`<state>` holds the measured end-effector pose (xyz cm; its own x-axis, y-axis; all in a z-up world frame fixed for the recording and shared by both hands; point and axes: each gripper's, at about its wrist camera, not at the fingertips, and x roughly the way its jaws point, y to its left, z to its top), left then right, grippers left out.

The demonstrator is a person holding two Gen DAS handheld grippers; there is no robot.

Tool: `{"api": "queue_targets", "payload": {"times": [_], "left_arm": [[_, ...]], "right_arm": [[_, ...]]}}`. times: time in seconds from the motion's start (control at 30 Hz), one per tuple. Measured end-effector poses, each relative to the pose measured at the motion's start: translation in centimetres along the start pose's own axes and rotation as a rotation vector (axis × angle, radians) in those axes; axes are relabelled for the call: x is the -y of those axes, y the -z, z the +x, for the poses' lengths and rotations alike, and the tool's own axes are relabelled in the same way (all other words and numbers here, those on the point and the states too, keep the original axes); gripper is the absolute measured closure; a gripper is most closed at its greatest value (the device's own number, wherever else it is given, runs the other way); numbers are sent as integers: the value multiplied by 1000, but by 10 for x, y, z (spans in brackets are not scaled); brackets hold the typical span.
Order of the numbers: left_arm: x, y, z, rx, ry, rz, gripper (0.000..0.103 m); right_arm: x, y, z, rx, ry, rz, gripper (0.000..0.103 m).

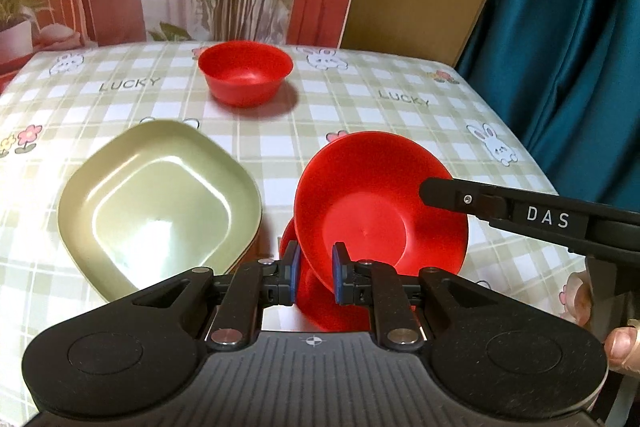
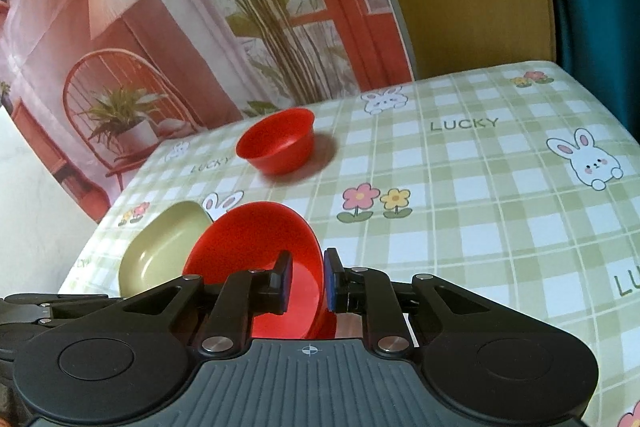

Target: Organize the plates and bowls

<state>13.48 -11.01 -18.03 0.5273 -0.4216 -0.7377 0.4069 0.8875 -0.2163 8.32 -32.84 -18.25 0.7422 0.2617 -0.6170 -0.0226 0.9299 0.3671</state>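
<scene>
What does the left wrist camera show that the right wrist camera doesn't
Only the left wrist view shows the right gripper reaching onto the tilted red plate, a second red piece under it, and the person's fingers at the right edge. Only the right wrist view shows that gripper's fingers straddling the plate's rim and the printed chair backdrop. Both show the red bowl, the green square plate and the checked tablecloth.
</scene>
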Motion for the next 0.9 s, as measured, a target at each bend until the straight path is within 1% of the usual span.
{"api": "queue_targets", "payload": {"times": [0.4, 0.9], "left_arm": [[-8, 5, 2, -19, -5, -29, 86], [-12, 11, 6, -45, 19, -42, 86]], "right_arm": [[-4, 6, 9, -50, 0, -19, 86], [-6, 9, 12, -82, 21, -32, 86]]}}
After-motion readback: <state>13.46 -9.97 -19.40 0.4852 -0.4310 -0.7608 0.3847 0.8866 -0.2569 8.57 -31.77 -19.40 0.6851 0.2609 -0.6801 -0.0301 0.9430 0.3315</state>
